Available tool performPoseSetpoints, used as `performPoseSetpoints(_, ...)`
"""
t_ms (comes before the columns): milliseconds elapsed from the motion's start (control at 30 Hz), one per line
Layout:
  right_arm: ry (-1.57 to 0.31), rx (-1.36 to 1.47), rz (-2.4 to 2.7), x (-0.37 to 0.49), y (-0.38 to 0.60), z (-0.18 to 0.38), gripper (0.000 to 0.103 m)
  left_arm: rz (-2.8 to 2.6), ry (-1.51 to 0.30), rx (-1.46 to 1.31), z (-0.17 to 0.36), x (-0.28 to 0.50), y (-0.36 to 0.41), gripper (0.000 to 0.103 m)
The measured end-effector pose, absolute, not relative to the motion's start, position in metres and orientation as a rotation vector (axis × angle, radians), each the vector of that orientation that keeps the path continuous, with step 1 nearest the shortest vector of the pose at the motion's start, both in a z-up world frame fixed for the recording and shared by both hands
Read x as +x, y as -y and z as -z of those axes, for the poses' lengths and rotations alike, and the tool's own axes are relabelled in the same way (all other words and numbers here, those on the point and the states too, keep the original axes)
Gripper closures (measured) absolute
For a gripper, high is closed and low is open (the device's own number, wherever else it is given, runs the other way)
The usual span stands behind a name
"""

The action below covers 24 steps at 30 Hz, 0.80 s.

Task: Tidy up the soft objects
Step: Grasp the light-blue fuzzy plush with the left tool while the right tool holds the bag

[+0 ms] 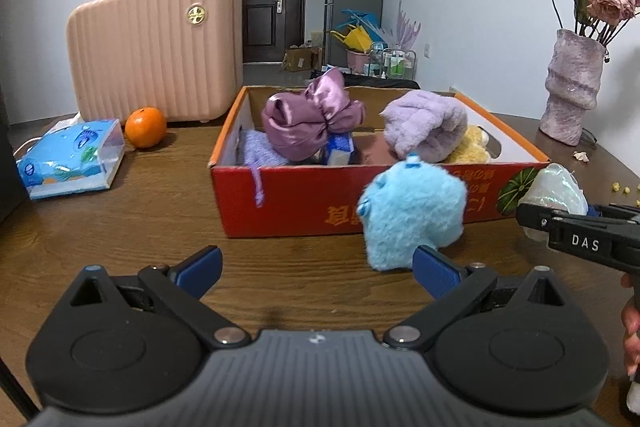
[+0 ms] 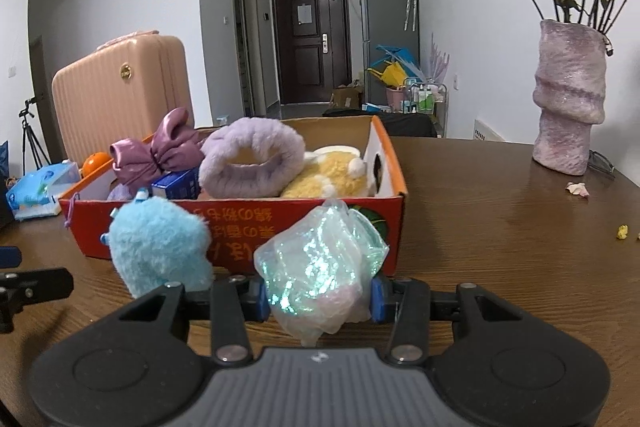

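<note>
A red cardboard box [image 1: 304, 203] stands on the wooden table and holds a purple satin bow [image 1: 312, 115], a lilac fluffy band [image 1: 424, 123] and a yellow plush [image 1: 472, 147]. A blue fluffy plush [image 1: 412, 211] stands on the table in front of the box, just beyond my left gripper's right finger. My left gripper [image 1: 318, 271] is open and empty. My right gripper [image 2: 318, 297] is shut on an iridescent sheer pouch [image 2: 320, 267], held in front of the box [image 2: 240, 227]. The blue plush [image 2: 160, 243] is to its left.
A pink ridged case [image 1: 156, 51], an orange [image 1: 145, 127] and a blue tissue pack [image 1: 68, 159] stand to the left of the box. A lilac vase [image 2: 568, 103] with dried roses stands at the right, with fallen petals [image 2: 578, 189] near it.
</note>
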State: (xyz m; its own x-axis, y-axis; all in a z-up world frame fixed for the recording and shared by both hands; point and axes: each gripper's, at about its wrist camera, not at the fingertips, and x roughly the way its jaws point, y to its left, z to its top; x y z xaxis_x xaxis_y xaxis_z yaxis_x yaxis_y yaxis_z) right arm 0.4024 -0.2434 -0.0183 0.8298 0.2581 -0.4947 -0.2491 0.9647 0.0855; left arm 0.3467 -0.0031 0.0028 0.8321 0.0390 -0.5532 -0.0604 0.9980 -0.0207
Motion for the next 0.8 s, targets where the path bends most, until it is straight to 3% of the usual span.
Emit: performPoseSetpoints(800,-0.474,0.062,-0.203,0.397,0.288,0.013,0.06,-0.095,-0.583,0.013,0.001,0.395,0.072,0.0)
